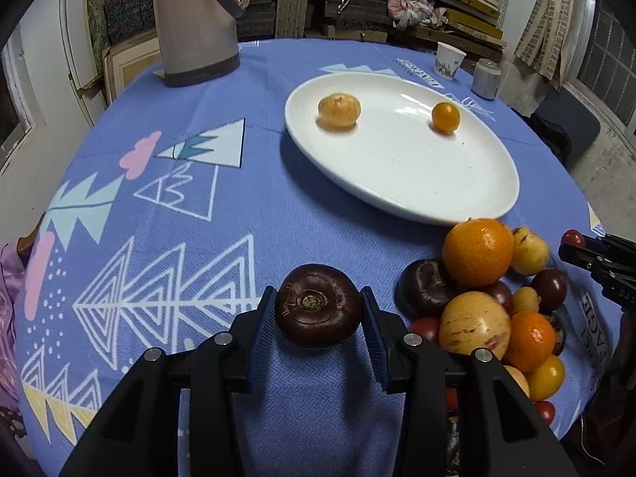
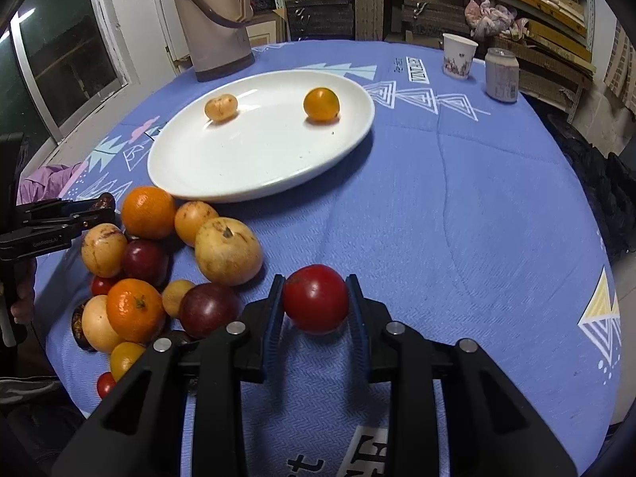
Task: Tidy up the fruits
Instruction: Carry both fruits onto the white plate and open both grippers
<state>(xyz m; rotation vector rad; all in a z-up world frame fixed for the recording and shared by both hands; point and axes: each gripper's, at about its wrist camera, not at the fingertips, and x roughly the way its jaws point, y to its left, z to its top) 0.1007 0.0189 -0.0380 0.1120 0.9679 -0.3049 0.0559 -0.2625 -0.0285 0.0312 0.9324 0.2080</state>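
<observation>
My left gripper [image 1: 318, 308] is shut on a dark purple mangosteen [image 1: 318, 305], held just above the blue tablecloth. My right gripper [image 2: 316, 302] is shut on a red tomato [image 2: 315, 298]. The white plate [image 1: 417, 183], also in the right wrist view [image 2: 246, 167], holds a pale yellow fruit [image 1: 339, 110] and a small orange fruit [image 1: 445, 117]. A pile of mixed fruit [image 1: 489, 306] lies near the plate's close rim, right of my left gripper; it shows left of my right gripper [image 2: 159, 270]. The right gripper shows at the far right in the left view [image 1: 572, 248].
A beige thermos jug [image 1: 194, 24] stands at the table's far left. A paper cup [image 2: 458, 55] and a small grey jar [image 2: 501, 75] stand at the far right. Shelves with boxes lie behind. The round table's edge [image 2: 596, 238] curves close on the right.
</observation>
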